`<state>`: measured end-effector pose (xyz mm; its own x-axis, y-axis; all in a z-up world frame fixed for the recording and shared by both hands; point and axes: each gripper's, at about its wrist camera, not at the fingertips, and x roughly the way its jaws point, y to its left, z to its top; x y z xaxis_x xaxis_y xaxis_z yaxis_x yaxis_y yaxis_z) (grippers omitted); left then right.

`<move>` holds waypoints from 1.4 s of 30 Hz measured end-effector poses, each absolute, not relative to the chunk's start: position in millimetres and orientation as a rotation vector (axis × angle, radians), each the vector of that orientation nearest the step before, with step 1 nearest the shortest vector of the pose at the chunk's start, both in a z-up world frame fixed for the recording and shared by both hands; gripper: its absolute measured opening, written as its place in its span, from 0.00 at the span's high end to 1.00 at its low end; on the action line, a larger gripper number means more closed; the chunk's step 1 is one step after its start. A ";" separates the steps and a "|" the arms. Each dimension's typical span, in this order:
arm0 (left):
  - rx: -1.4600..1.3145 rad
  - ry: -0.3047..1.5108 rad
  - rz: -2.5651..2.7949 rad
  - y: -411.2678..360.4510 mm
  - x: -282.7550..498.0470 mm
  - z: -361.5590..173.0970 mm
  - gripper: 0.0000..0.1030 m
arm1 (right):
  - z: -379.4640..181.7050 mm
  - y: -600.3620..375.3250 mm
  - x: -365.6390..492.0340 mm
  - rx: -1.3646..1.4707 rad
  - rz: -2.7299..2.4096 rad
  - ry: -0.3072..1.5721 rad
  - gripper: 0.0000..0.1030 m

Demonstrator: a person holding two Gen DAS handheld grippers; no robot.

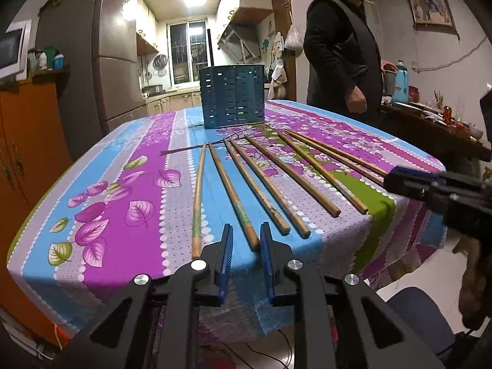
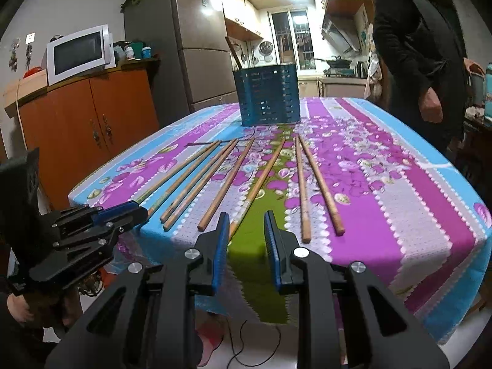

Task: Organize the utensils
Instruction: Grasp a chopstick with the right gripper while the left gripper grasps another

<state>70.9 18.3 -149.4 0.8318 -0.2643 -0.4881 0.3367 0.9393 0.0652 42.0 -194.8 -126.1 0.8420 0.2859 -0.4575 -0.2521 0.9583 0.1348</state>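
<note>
While seven chopsticks (image 1: 261,181) lay fanned lengthwise toward the blue holder (image 1: 232,97) at the table's far side, the left gripper (image 1: 245,243) bracketed the second stick's near end, jaws narrowed yet not visibly pinching; rightward, the right gripper (image 2: 247,229) stood slightly parted and empty beside another's end, a bystander (image 1: 341,49) beyond

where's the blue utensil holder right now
In both wrist views the blue utensil holder stands upright at the far middle of the table, just beyond the tips of the chopsticks.
</note>
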 end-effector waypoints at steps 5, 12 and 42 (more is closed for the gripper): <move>0.162 0.478 -0.284 9.6 68.7 -154.5 0.81 | -128.9 -208.8 43.3 0.068 0.270 0.489 0.79; 0.163 0.462 -0.258 6.6 68.1 -155.7 0.80 | -136.6 -216.8 44.8 0.069 0.265 0.497 0.79; 0.232 0.358 -0.188 -5.5 63.2 -166.9 0.85 | -158.7 -213.0 58.9 -0.040 0.246 0.409 0.86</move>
<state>63.2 -5.5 -166.9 0.9199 -0.1403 -0.3663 0.2218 0.9563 0.1907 58.9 -213.0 -158.7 0.8880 0.2291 -0.3988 -0.2452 0.9694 0.0108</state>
